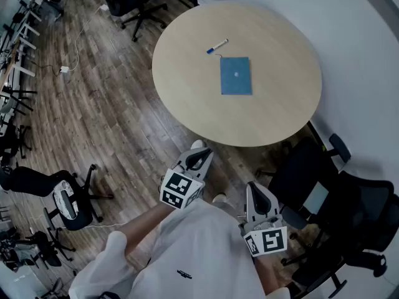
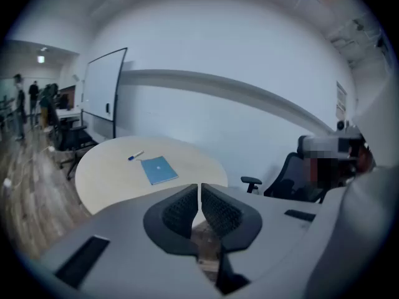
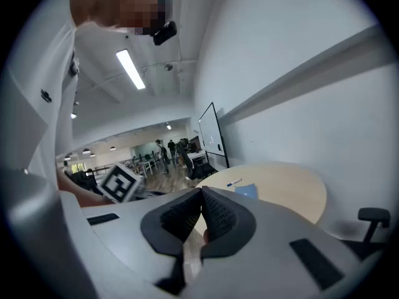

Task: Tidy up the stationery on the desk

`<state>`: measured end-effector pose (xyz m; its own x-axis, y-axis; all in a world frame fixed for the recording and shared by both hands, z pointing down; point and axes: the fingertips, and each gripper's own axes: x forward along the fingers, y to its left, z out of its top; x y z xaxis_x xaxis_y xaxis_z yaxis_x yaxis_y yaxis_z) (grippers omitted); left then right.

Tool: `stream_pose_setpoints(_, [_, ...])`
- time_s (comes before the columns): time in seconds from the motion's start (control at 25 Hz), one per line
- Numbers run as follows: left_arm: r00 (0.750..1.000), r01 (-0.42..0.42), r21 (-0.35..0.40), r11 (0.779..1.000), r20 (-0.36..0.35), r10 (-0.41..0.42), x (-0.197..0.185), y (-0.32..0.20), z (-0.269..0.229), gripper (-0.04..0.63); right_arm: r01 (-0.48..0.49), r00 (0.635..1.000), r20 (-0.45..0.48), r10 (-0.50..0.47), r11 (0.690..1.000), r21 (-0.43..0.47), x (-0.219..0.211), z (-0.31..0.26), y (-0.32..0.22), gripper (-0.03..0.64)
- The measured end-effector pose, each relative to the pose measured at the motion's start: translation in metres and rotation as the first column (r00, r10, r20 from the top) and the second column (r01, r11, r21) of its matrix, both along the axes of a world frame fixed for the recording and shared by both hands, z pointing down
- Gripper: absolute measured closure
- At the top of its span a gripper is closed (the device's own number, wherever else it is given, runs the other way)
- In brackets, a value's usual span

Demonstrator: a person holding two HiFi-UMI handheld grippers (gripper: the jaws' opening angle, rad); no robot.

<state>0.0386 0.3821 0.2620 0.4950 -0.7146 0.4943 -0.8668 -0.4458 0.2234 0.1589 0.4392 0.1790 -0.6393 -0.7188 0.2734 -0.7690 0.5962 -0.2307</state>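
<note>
On the round pale wooden table [image 1: 280, 108] a flat blue notebook [image 1: 236, 75] is seen, a blue-capped white marker [image 1: 217, 46] at its eleven o'clock; left gripper [image 2: 199, 195] and right gripper [image 3: 201, 198] are held clenched, empty.

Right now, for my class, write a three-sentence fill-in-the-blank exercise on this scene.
1. The notebook is coloured ___.
2. The table has a top whose shape is ___.
3. The left gripper and the right gripper each hold nothing, and their jaws are ___.
Missing words: blue; round; shut
</note>
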Motion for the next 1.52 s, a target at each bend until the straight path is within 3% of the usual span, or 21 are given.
stream_pose_setpoints(0.08, [0.994, 0.087, -0.003, 0.996, -0.068, -0.087, 0.031, 0.056, -0.021, 0.565, -0.002, 1.0, -0.027, 0.002, 1.0, 0.002, 0.02, 0.0, 0.024, 0.584])
stream_pose_setpoints(0.16, [0.988, 0.117, -0.004, 0.993, -0.1, -0.117, 0.062, 0.108, -0.04, 0.566, -0.011, 1.0, -0.021, 0.011, 1.0, -0.008, 0.033, 0.0, 0.051, 0.584])
stream_pose_setpoints(0.32, [0.998, 0.053, 0.042, 0.998, -0.038, -0.051, 0.103, 0.18, -0.065, 0.566, -0.035, 0.999, -0.008, 0.035, 0.998, -0.042, 0.036, 0.004, 0.1, 0.584])
stream_pose_setpoints(0.48, [0.997, 0.08, 0.046, 0.996, -0.007, -0.079, 0.094, 0.206, -0.067, 0.566, -0.017, 0.998, 0.051, 0.022, 0.995, -0.101, 0.027, 0.009, 0.128, 0.584])
stream_pose_setpoints(0.64, [0.989, 0.147, 0.047, 0.988, 0.0, -0.147, 0.076, 0.203, -0.063, 0.566, 0.024, 0.997, 0.08, -0.016, 0.995, -0.098, 0.02, 0.011, 0.126, 0.583])
stream_pose_setpoints(0.8, [0.987, 0.161, 0.027, 0.987, -0.015, -0.161, 0.043, 0.184, -0.054, 0.566, -0.01, 0.998, 0.056, 0.017, 0.993, -0.119, 0.003, 0.019, 0.107, 0.583])
stream_pose_setpoints(1.2, [0.996, 0.066, 0.048, 0.997, -0.068, -0.062, -0.049, 0.082, -0.07, 0.566, -0.174, 0.984, 0.005, 0.176, 0.977, -0.121, -0.074, 0.004, 0.012, 0.583])
stream_pose_setpoints(1.52, [0.998, -0.012, 0.026, 1.0, -0.064, 0.013, -0.131, 0.01, -0.067, 0.566, -0.295, 0.955, -0.028, 0.294, 0.948, -0.122, -0.139, 0.007, -0.052, 0.583])
